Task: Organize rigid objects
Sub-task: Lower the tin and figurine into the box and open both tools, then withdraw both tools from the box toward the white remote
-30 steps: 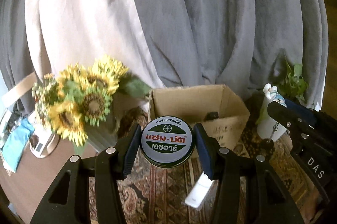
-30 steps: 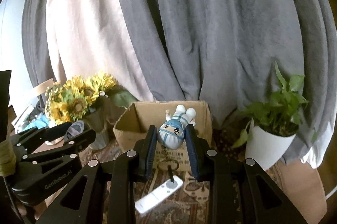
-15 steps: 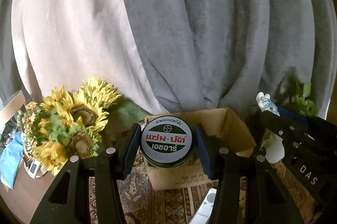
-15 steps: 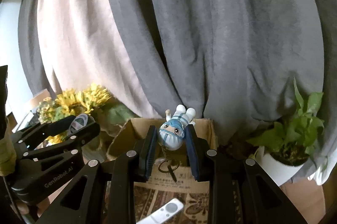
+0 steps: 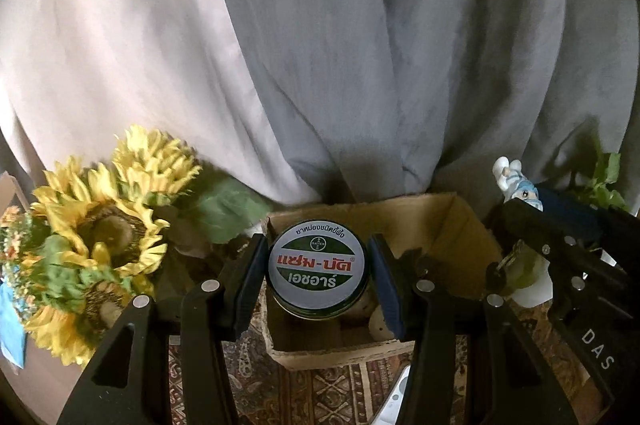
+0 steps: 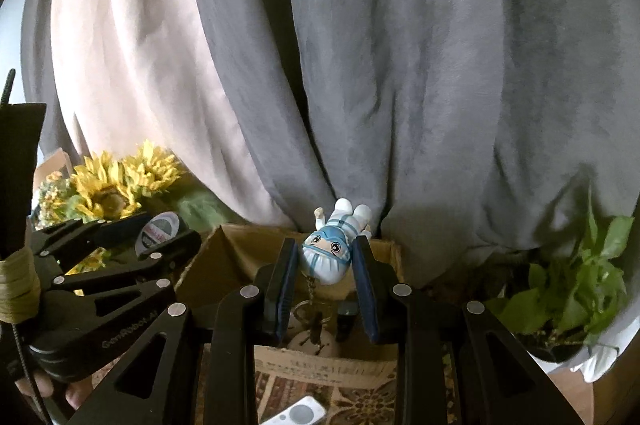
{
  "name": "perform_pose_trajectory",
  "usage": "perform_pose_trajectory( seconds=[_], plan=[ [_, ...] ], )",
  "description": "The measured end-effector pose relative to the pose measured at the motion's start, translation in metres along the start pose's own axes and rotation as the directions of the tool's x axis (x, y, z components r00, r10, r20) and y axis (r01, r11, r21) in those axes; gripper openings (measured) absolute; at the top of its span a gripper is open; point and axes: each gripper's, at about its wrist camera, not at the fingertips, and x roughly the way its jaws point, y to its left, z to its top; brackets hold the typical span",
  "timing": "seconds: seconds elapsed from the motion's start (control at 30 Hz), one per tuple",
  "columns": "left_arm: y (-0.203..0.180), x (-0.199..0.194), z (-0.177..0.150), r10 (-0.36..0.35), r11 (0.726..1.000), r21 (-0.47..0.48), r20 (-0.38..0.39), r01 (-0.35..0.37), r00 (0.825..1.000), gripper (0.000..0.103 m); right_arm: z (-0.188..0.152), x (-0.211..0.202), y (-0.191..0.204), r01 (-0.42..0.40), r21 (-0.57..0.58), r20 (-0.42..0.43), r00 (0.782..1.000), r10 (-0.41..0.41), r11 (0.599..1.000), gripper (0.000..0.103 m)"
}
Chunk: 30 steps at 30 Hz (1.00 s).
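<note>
My left gripper [image 5: 318, 271] is shut on a round green tin [image 5: 317, 267] with a white lid and red Thai lettering, held over the open cardboard box [image 5: 452, 225]. In the right wrist view my right gripper [image 6: 326, 265] is shut on a small white-and-blue astronaut figurine [image 6: 334, 249], whose keyring chain dangles into the same cardboard box [image 6: 228, 257]. Each gripper shows in the other's view: the right gripper [image 5: 532, 201] with the figurine [image 5: 516, 181] at the right, the left gripper [image 6: 160, 233] with the tin [image 6: 161, 233] at the left. Pale rounded objects lie inside the box.
A sunflower bouquet [image 5: 96, 237] stands left of the box. A potted green plant [image 6: 572, 285] in a white pot stands to its right. A white remote [image 6: 298, 415] lies on the patterned rug [image 5: 332, 393] in front. Grey and beige curtains [image 6: 360, 65] hang close behind.
Both grippers have moved forward toward the box, which is now larger and directly beneath the tin and figurine. The remote has slid to the bottom edge of both views. Both grips are unchanged.
</note>
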Motion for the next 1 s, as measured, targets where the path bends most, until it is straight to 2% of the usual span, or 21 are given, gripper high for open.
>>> perform_pose_trajectory(
  seconds=[0.33, 0.53, 0.63, 0.73, 0.9, 1.0],
  plan=[
    [-0.006, 0.049, 0.001, 0.002, 1.0, 0.03, -0.132, 0.002, 0.991, 0.051, -0.002, 0.051, -0.009, -0.014, 0.017, -0.142, 0.99, 0.017, 1.0, 0.029],
    [-0.008, 0.069, -0.001, -0.002, 0.999, 0.034, -0.182, 0.009, 0.983, 0.053, -0.011, 0.075, -0.014, -0.019, 0.027, -0.21, 0.977, 0.024, 0.999, 0.029],
    [-0.008, 0.073, -0.002, 0.008, 0.999, 0.032, -0.177, -0.002, 0.984, 0.065, -0.014, 0.083, -0.016, -0.023, 0.035, -0.235, 0.971, 0.031, 0.999, 0.036],
    [-0.009, 0.068, -0.004, 0.013, 0.999, 0.038, -0.158, -0.007, 0.987, 0.067, -0.014, 0.082, -0.018, -0.017, 0.034, -0.228, 0.973, 0.025, 0.999, 0.046],
    [-0.009, 0.046, -0.009, 0.011, 0.999, 0.048, -0.101, -0.006, 0.995, 0.067, -0.013, 0.065, -0.021, 0.008, 0.032, -0.186, 0.982, -0.002, 0.999, 0.047],
    [-0.009, 0.026, -0.014, 0.007, 0.999, 0.045, -0.056, -0.004, 0.998, 0.067, -0.013, 0.05, -0.022, 0.021, 0.034, -0.157, 0.987, -0.016, 0.999, 0.052]
  ],
)
